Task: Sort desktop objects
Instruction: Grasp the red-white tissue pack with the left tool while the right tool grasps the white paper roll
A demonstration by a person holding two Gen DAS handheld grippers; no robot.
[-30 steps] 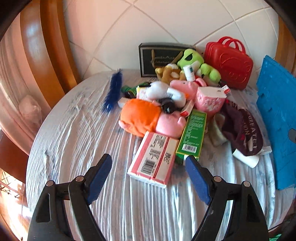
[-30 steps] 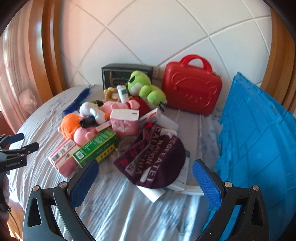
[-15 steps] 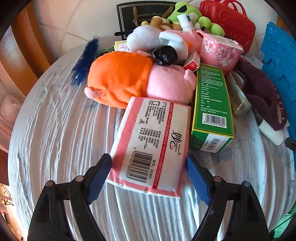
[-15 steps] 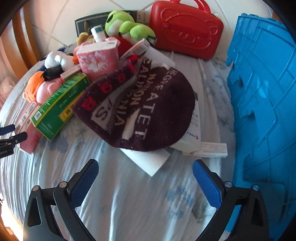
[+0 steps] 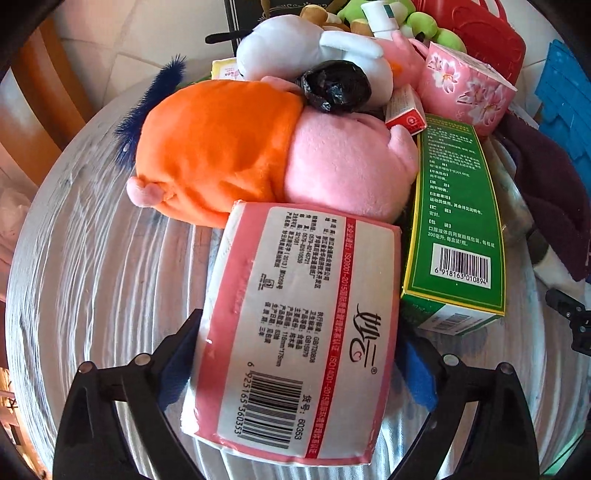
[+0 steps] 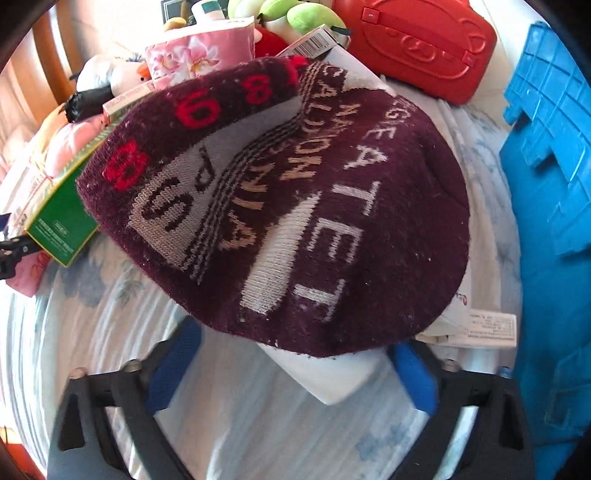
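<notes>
My left gripper [image 5: 295, 354] is open, its blue pads on either side of a pink tissue pack [image 5: 295, 332] lying on the table; I cannot tell whether they touch it. Behind the pack lie an orange and pink plush [image 5: 258, 155] and a green box [image 5: 458, 214]. My right gripper [image 6: 291, 362] is open, its pads flanking the near edge of a maroon knit hat [image 6: 314, 206] and the white paper [image 6: 332, 376] under it.
A blue crate [image 6: 554, 184] stands at the right. A red case [image 6: 417, 44], green plush [image 6: 295, 14], pink floral tissue box [image 5: 465, 88], white plush [image 5: 295, 48] and a blue feather [image 5: 147, 110] crowd the back of the cloth-covered table [image 5: 92, 277].
Both grippers moved forward and down. The tissue pack now sits between the left pads, and the hat's near edge between the right pads. Both stay open.
</notes>
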